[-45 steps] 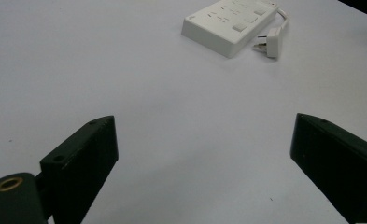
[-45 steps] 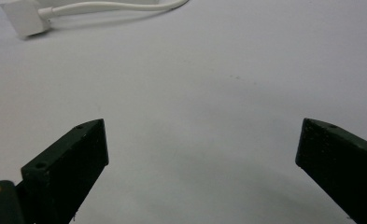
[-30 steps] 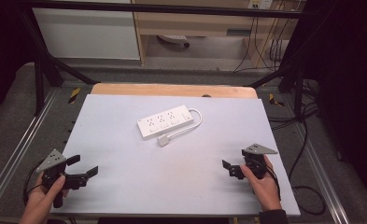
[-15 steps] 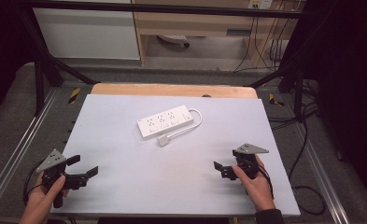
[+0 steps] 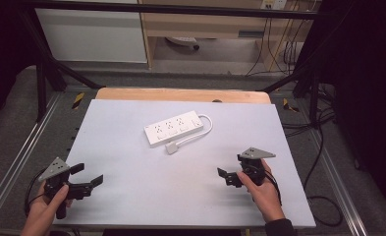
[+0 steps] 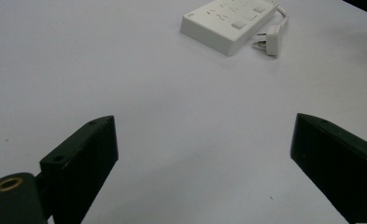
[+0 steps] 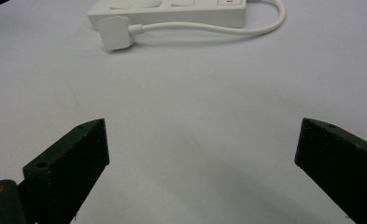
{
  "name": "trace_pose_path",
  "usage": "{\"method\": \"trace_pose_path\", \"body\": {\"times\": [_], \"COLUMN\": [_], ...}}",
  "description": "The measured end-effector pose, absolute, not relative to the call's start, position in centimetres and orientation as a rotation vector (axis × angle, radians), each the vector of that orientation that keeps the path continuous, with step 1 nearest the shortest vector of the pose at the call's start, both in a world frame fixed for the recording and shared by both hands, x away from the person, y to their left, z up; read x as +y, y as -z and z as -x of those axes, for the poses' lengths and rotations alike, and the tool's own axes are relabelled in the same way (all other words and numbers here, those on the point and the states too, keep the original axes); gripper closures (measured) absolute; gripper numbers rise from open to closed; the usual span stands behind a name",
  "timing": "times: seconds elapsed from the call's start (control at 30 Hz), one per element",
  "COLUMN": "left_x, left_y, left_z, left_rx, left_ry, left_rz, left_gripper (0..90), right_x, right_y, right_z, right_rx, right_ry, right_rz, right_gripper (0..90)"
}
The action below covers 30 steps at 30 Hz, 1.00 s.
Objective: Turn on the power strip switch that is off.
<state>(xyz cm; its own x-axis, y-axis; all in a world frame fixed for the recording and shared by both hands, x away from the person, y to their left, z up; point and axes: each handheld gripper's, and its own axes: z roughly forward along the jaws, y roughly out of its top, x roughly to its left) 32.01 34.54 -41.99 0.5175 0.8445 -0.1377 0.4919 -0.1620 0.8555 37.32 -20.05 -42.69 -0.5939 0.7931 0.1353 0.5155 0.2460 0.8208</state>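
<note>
1. While both of the person's hands stay low at the near edge of the table (image 5: 131, 118), a white power strip (image 5: 175, 130) lies flat a little beyond the middle of the pale tabletop, well apart from either tool.
2. Its short white cord (image 5: 206, 125) loops out from the strip's right end and curls back, so that the white plug (image 5: 172, 147) rests on the table just beside the strip's near long side.
3. At the near left corner the left gripper (image 5: 86, 178) is held in the person's left hand (image 5: 45, 209), with its jaws spread wide and nothing between them.
4. From the left gripper view, the strip (image 6: 230, 21) and plug (image 6: 270, 39) sit far ahead and to the right, with bare tabletop between the two black jaws.
5. On the right, the right gripper (image 5: 228, 177) sits in the person's right hand (image 5: 261, 189), closer to the middle of the table than the left one, jaws likewise wide apart and empty.
6. From the right gripper view, the plug (image 7: 116, 33) lies ahead and to the left, with the strip (image 7: 172, 11) just behind it and the cord (image 7: 246, 28) sweeping off to the right.
</note>
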Motion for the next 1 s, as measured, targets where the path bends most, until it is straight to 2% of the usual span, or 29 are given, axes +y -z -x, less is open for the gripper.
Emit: {"method": "trace_pose_path", "body": {"times": [0.6, 1.0], "left_x": [34.6, 34.6], "left_y": [42.0, 42.0], "left_z": [-32.0, -32.0], "left_rx": [1.126, 1.122], "left_ry": [-0.477, -0.474], "left_rz": [-1.807, -1.813], "left_gripper": [6.9, 7.0], "right_x": [-18.8, -16.7], "right_y": [40.9, 39.3], "right_z": [-38.9, -41.6], "right_rx": [2.193, 2.163], "right_ry": [-1.304, -1.287], "right_rz": [-1.173, -1.152], "right_gripper": [3.2, 4.9]}}
